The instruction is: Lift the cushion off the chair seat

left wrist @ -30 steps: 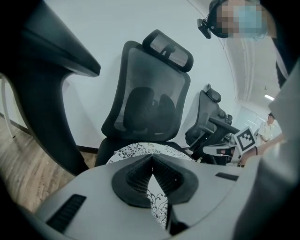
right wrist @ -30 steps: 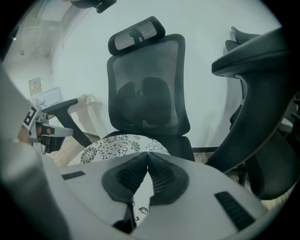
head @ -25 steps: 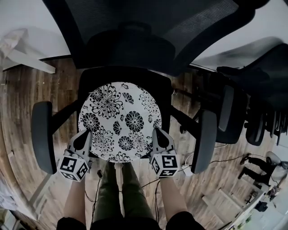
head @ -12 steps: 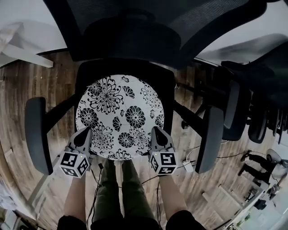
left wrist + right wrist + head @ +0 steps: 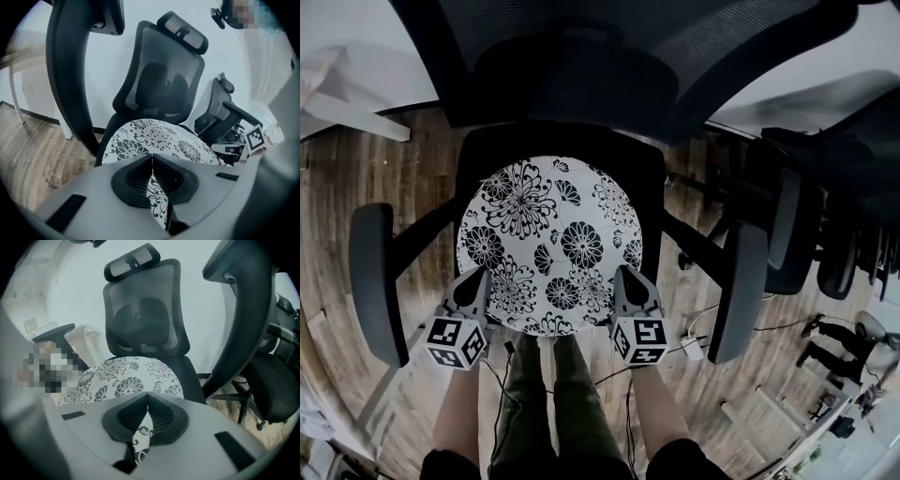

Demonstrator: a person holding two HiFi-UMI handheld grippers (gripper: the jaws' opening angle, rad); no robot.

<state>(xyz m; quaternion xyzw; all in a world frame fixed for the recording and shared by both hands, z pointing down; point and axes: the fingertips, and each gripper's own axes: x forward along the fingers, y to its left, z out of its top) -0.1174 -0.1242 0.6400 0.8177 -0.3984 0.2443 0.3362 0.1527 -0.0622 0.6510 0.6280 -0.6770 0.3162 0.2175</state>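
I have my left hand-held gripper (image 5: 476, 281) and right hand-held gripper (image 5: 625, 279) each clamped on the near edge of the floral cushion (image 5: 548, 234), which sits over the black chair seat (image 5: 649, 187).

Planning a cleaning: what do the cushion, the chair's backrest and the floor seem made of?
Cushion: likely fabric, matte, black flowers printed on white, soft-looking edge.
Backrest: black mesh, see-through weave.
Floor: wood or wood-look planks, grain and seams show.
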